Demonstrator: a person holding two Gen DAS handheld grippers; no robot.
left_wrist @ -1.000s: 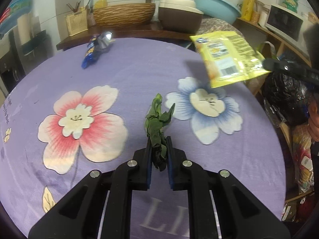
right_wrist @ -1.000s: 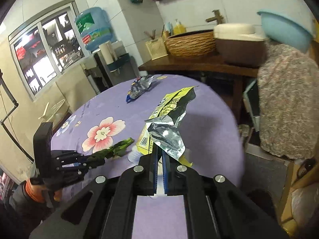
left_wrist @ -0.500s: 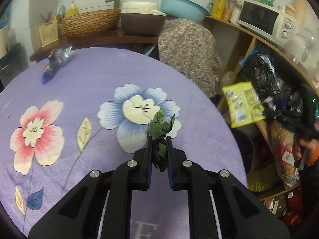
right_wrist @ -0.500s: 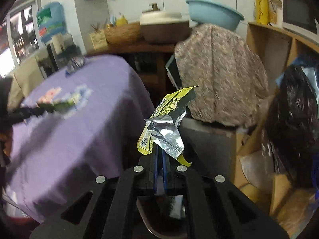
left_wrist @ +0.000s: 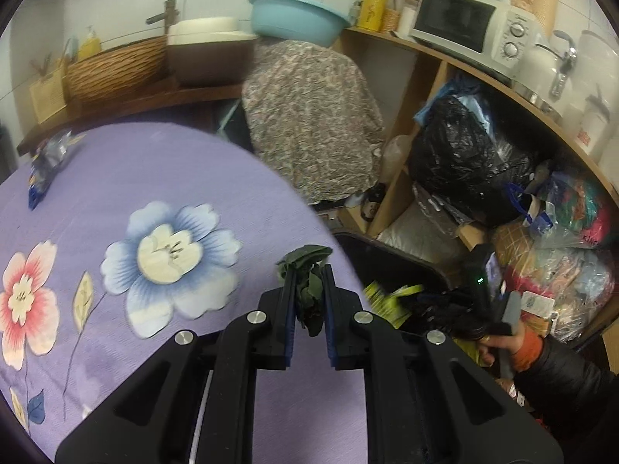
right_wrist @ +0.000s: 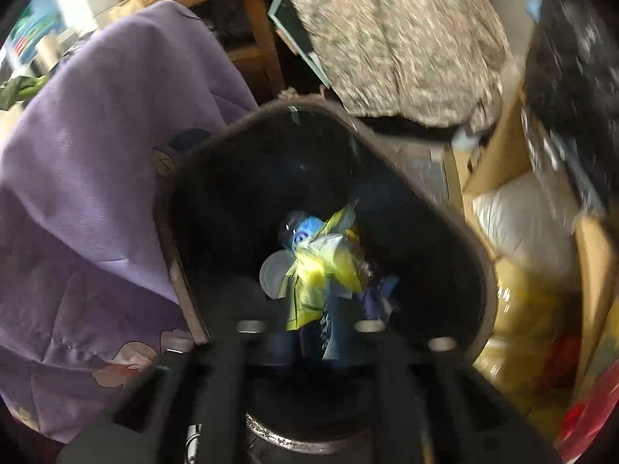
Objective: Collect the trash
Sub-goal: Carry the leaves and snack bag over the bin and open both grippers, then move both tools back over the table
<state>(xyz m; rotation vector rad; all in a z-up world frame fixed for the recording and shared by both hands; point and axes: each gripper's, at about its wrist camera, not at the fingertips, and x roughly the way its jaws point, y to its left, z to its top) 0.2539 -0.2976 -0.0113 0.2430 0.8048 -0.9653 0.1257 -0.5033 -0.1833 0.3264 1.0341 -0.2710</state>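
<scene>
Left gripper [left_wrist: 307, 290] clenched on a green wrapper [left_wrist: 307, 282]: dark, crumpled, leaf-like, sticking up past the blue pads and drooping a little below them, held above the desk [left_wrist: 135, 178] near its right edge. Purple cloth with big printed flowers over that desk; far back on it, a blue-and-silver wrapper [left_wrist: 46, 164], flattened and creased, lying alone. Right of the desk edge, a black bin [left_wrist: 390, 259] on the floor, with the right gripper [left_wrist: 437, 301] over its mouth and a scrap of yellow packet [left_wrist: 387, 297] showing at its tip. From the right wrist view, blurred: right gripper [right_wrist: 309, 332] pointing straight down into the bin [right_wrist: 479, 270], jaws spread apart, yellow packet [right_wrist: 313, 282] just beyond them inside the bin, crinkled, yellow outside and silvery within, lying among a blue scrap [right_wrist: 305, 230] and a grey disc [right_wrist: 272, 274]. Cannot tell whether the packet touches the pads. Purple cloth [right_wrist: 96, 154] hanging beside the bin's left rim. Behind, a patterned cover [left_wrist: 309, 123] draped over something bulky, and shelves with a black bag [left_wrist: 464, 162].
</scene>
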